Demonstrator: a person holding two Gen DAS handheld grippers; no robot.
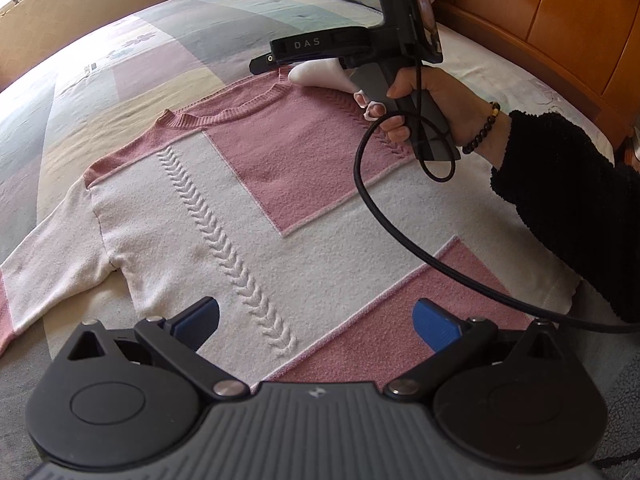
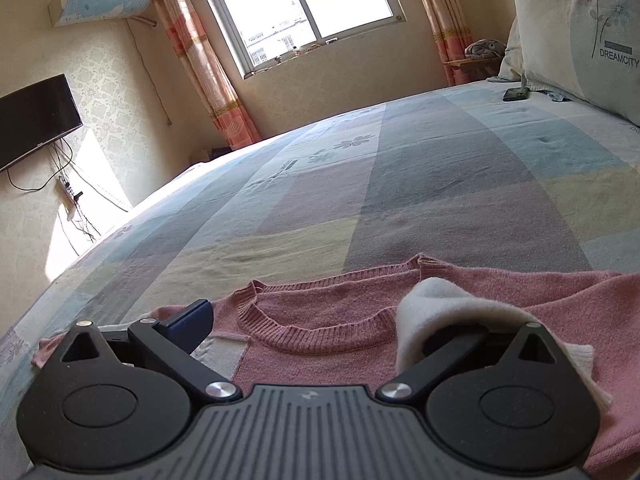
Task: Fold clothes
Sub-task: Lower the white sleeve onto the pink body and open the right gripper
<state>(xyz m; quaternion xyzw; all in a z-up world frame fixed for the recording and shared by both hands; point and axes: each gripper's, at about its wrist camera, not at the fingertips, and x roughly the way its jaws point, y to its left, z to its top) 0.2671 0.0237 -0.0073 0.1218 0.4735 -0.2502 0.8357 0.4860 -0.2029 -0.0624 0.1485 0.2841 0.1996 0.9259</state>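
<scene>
So far only one fold is under way: the pink-and-white cable-knit sweater (image 1: 248, 184) lies flat mid-bed (image 2: 420, 184), its white sleeve (image 2: 436, 304) draped over one finger of my spread right gripper (image 2: 316, 316) near the collar, left gripper (image 1: 316, 320) spread and empty above the hem, other sleeve and body unfolded.

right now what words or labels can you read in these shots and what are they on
"DAS": on the black body of the right tongs, seen from the left wrist view.
"DREAMCITY": on the pillow at the head of the bed; a small grey tag above it is too blurred to read.
Nothing legible on the sweater or air conditioner.
</scene>
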